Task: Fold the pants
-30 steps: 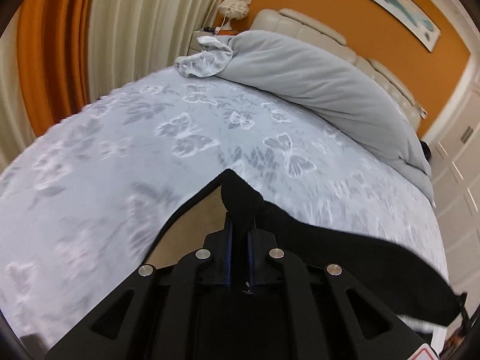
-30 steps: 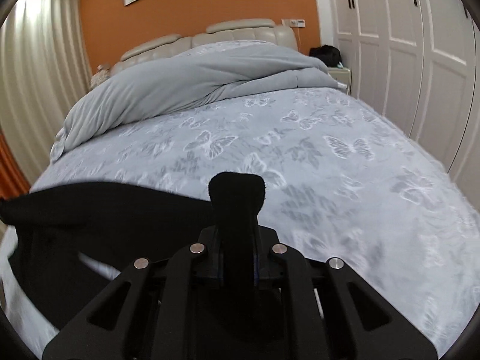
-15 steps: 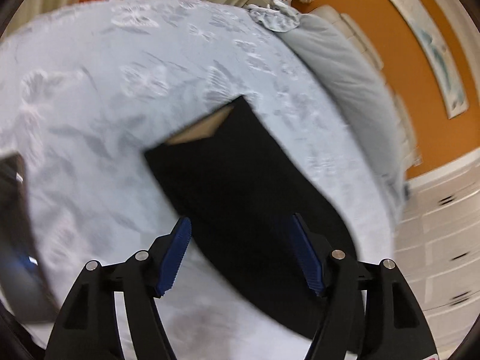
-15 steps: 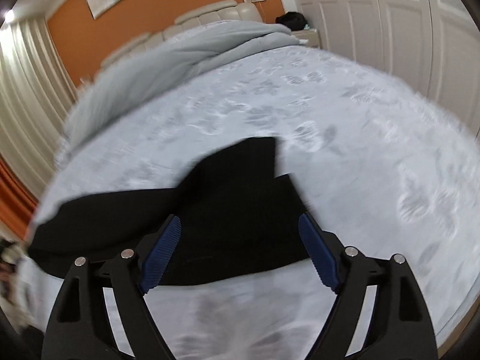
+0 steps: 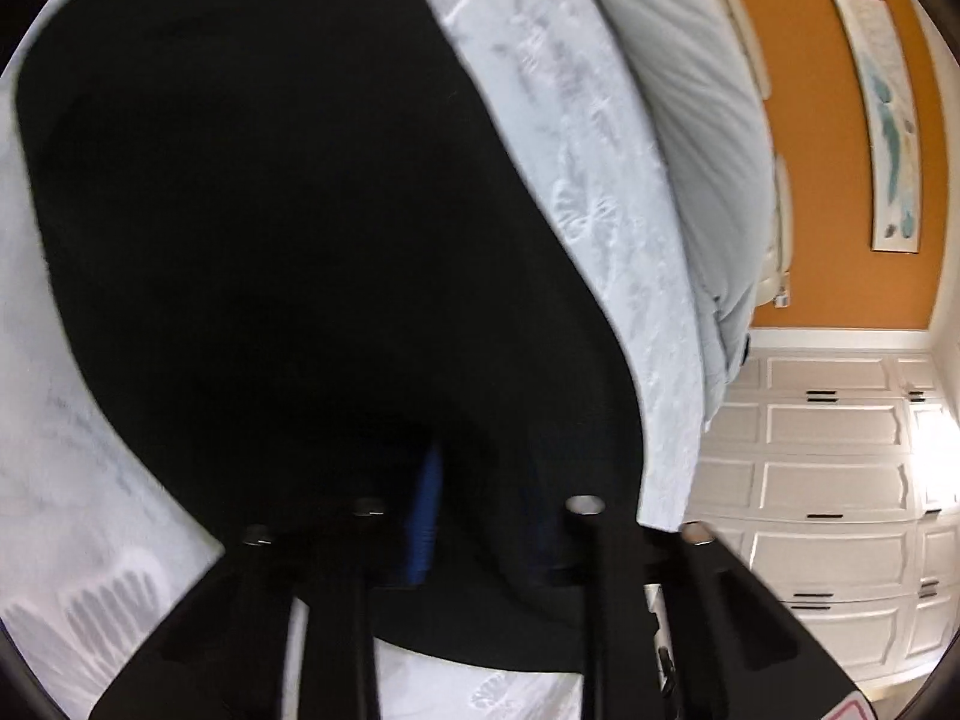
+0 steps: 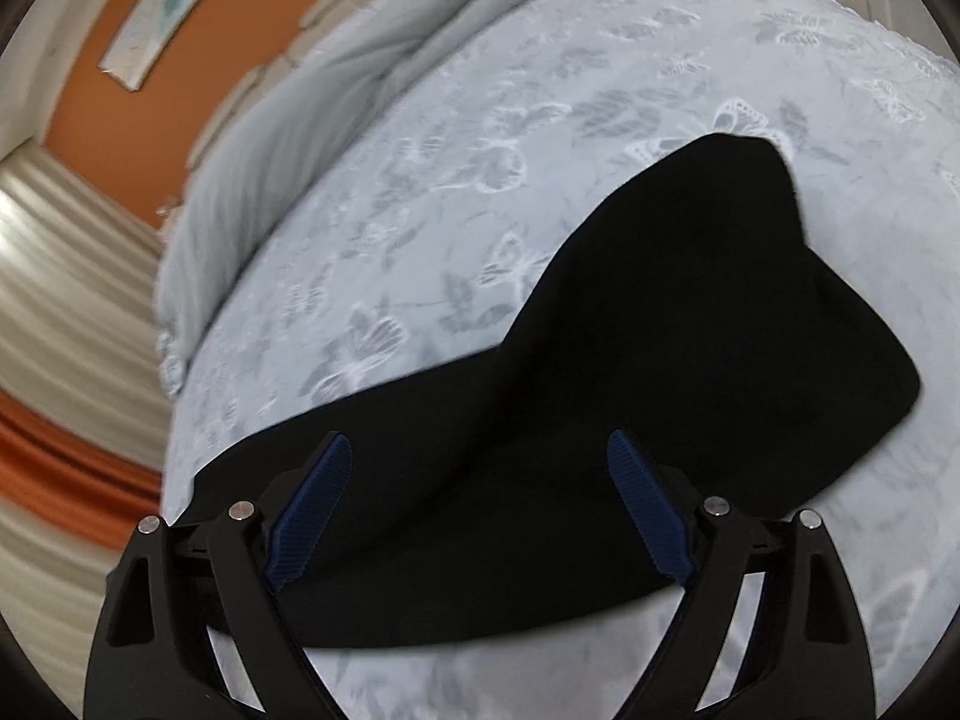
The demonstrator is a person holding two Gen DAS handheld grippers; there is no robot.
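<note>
Pants flat on bedspread, beneath wide-spread right gripper; left gripper against them, state unclear.

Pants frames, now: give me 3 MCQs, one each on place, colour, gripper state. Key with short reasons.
1. Where do the pants lie?
A. on the bed's butterfly-print cover
B. on the grey duvet
C. on the floor

2. What colour are the pants?
A. beige
B. black
C. blue

3. How does the right gripper stand?
A. shut on the pants
B. shut on nothing
C. open, above the pants

Key: 1 A, dark cloth is spread over the butterfly-print cover, apart from the grey duvet. 2 B, the fabric reads plain black in both views. 3 C, its blue pads stand wide apart with cloth between them.
</note>
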